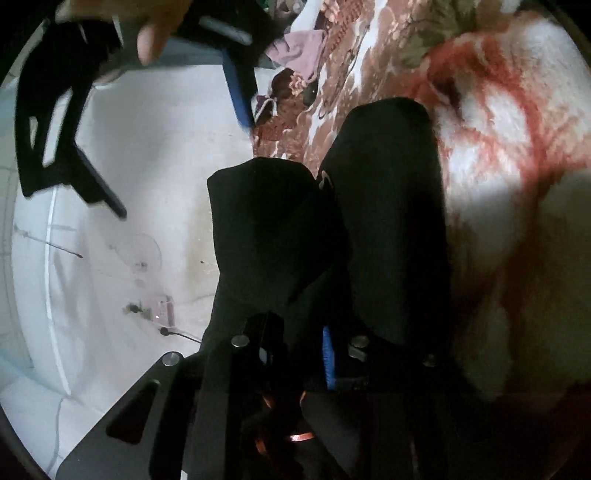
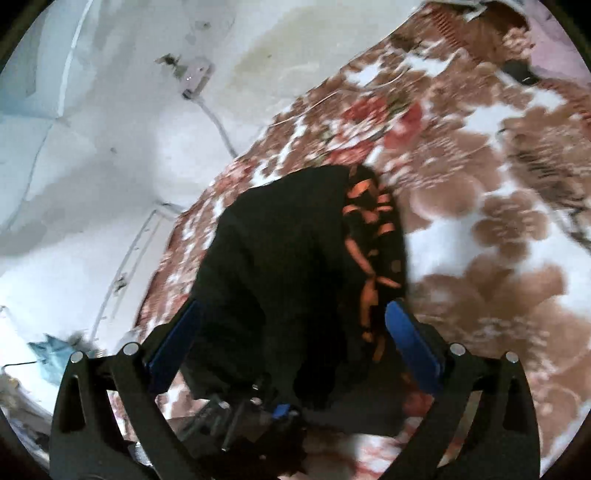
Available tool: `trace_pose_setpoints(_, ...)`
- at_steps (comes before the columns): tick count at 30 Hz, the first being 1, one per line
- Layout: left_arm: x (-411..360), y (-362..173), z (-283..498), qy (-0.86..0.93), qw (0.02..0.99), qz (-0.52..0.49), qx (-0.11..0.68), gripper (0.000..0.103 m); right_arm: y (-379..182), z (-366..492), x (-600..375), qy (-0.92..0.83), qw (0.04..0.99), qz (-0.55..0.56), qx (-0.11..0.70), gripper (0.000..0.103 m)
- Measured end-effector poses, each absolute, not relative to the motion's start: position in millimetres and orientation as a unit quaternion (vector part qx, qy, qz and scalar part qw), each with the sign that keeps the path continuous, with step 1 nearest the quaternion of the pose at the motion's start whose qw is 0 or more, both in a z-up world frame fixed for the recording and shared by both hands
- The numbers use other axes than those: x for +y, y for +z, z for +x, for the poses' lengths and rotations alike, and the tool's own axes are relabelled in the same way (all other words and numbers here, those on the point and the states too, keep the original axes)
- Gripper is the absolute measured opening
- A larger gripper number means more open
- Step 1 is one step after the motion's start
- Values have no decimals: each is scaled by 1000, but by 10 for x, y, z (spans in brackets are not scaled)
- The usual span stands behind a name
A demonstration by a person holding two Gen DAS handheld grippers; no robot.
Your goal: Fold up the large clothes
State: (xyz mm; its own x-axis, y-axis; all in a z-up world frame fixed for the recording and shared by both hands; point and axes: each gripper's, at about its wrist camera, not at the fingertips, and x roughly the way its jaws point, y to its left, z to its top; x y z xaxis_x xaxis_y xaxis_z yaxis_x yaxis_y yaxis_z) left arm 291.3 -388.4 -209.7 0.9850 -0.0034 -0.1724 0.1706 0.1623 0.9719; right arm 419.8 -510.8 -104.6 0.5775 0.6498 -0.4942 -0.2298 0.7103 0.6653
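Left wrist view: the left gripper (image 1: 325, 206) is swathed in black cloth (image 1: 388, 221), which drapes over both fingers so that only a sliver of blue pad shows low down; the jaws stand nearly together and look clamped on that cloth. Behind it lies a floral blanket (image 1: 351, 74) and a pale fleecy part with red marks to the right, with a white wall (image 1: 147, 166) on the left. At the top left the right gripper (image 1: 59, 122) shows, held by a hand (image 1: 155, 33), blurred.

Right wrist view: the right gripper (image 2: 295, 321) has its blue pads wide apart, and a bunch of the same black garment, here with orange print (image 2: 369, 229), lies between them over the blanket (image 2: 480, 184). The pads do not seem to press on it, though blur makes this hard to settle.

Judged from this, the step in hand is taking hold of the garment at two points so it can be lifted and spread. The next move calls for the right jaws to close on an edge or corner, not on the bunched middle, and then for both hands to draw apart until the cloth hangs flat, ready to be laid down and folded
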Motion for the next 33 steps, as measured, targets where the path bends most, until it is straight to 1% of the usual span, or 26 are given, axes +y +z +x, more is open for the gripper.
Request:
trace_pose_setpoints(3,-3906,-2129,2938,-54,765,640,49,16,-1107,4300,-4959,290,832,265,391,98)
trace_pose_setpoints(6,-3914,-2156,2966,-51,774,631,34,15,-1199,4274,-4863,260,843,212,421,98)
trace_pose_setpoints(8,-3906,-2148,2957,-49,780,623,25,15,-1263,4248,-4880,250,844,196,432,98)
trace_pose_setpoints(14,-3899,-2132,2963,-49,788,613,6,15,-1473,4366,-4690,292,819,198,453,98)
trace_pose_setpoints(16,-3890,-2154,2963,-49,785,618,-3,15,-1508,4394,-4608,315,809,205,452,93)
trace_pose_setpoints(17,-3885,-2167,2959,-49,783,620,-6,16,-1521,4402,-4578,318,808,204,452,80)
trace_pose_setpoints(18,-3881,-2180,2954,-49,781,623,-11,16,-1547,4417,-4559,315,808,201,455,61)
trace_pose_setpoints(19,-3876,-2184,2954,-51,781,623,-13,16,-1587,4437,-4566,303,811,198,460,50)
trace_pose_setpoints(20,-3867,-2177,2961,-54,783,620,-7,19,-1609,4452,-4595,302,810,205,459,36)
trace_pose_setpoints(21,-3854,-2167,2947,-54,786,616,-11,24,-1621,4459,-4631,310,807,218,452,29)
trace_pose_setpoints(22,-3839,-2148,2905,-56,788,612,-19,27,-1633,4463,-4699,319,803,243,440,27)
trace_pose_setpoints(23,-3822,-2126,2844,-60,790,609,-26,40,-1635,4461,-4764,320,802,263,431,24)
trace_pose_setpoints(24,-3783,-2072,2730,-63,795,602,-35,66,-1626,4453,-4819,319,801,280,423,22)
trace_pose_setpoints(25,-3745,-2036,2669,-63,799,596,-44,74,-1605,4427,-4873,319,801,293,413,21)
trace_pose_setpoints(26,-3694,-1983,2582,-53,803,591,-56,76,-1568,4388,-4913,318,804,300,402,20)
trace_pose_setpoints(30,-3524,-1773,2494,-6,830,554,-72,76,-1457,4241,-5070,303,809,342,370,19)
trace_pose_setpoints(33,-3396,-1724,2778,62,836,545,-33,77,-1320,4104,-5108,289,823,334,356,18)
